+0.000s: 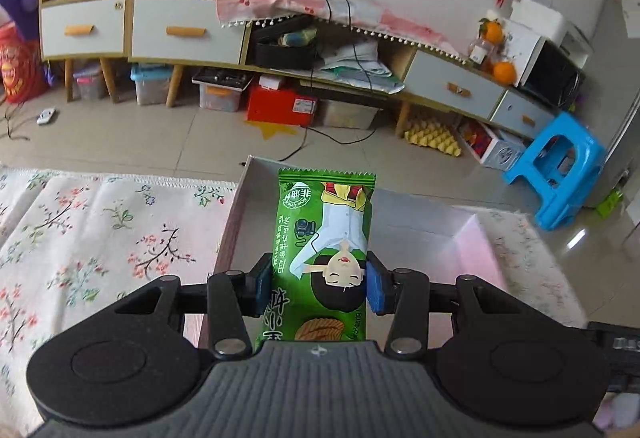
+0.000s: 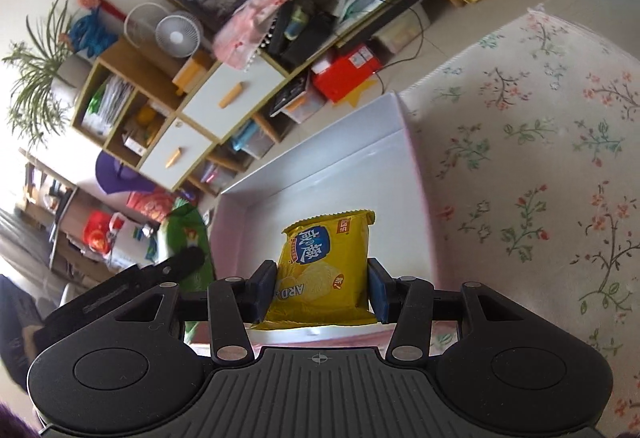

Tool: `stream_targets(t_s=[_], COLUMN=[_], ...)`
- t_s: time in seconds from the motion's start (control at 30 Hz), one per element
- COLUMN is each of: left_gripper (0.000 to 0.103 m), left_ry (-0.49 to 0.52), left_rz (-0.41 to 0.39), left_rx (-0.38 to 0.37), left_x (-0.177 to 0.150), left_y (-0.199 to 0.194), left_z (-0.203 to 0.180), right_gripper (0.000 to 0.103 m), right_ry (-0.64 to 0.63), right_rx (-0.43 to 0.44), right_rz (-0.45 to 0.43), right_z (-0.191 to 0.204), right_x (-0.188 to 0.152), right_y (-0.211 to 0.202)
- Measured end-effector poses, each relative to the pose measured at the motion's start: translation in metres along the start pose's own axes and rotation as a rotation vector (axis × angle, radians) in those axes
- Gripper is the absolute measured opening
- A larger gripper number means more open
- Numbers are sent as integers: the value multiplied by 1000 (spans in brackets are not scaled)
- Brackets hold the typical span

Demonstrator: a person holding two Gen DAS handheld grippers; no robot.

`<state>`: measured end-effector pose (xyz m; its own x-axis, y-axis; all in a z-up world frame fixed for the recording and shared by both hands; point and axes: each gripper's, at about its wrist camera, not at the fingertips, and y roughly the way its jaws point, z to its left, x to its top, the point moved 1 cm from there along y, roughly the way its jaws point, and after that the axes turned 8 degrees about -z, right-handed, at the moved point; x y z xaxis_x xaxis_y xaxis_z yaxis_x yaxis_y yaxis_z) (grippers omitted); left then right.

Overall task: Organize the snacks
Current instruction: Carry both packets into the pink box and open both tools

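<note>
My left gripper (image 1: 319,288) is shut on a green snack packet (image 1: 326,230) with a cartoon figure, its blue pads pressing both sides. The packet hangs above a shallow white box (image 1: 420,238) that lies on the flowered cloth. In the right wrist view, my right gripper (image 2: 320,290) is shut on a yellow biscuit packet (image 2: 326,262), held over the same white box (image 2: 320,165). The left gripper and its green packet (image 2: 182,230) show at the left edge of that view, beside the box's left wall.
A flowered cloth (image 1: 100,234) covers the surface around the box. Beyond its edge is a tiled floor (image 1: 160,141) with cables, a low cabinet (image 1: 180,33) with drawers, storage bins, a red box (image 1: 280,105) and a blue plastic stool (image 1: 560,165).
</note>
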<state>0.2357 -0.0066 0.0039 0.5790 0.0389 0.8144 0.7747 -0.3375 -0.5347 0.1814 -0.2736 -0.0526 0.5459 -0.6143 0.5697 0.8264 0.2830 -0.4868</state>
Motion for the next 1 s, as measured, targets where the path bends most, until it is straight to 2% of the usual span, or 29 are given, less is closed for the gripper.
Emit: stream_targets(t_s=[0.13,0.4,0.6,0.87,1.0], left_gripper=[42,42,42,42,43], left_ry=[69,74,95,40,65], left_rz=[6,45,150,304,354], left_rx=[41,54,73,65,58], left_x=[-15,-22,-26,-25,-28], left_y=[1,-17,-13,-11,-11], left_z=[2,5,2,1,-3], right_gripper=[47,47,47,47,47], right_ry=[-12,-64,-98,-140,-154], right_rx=[-15,-42,-47,-55,-57], right_rz=[20,25,23,10,-9], right_z=[-5,1,10,14,13], right_x=[-5,-11,-16,-17,-16], right_y=[9,9,10,11,12])
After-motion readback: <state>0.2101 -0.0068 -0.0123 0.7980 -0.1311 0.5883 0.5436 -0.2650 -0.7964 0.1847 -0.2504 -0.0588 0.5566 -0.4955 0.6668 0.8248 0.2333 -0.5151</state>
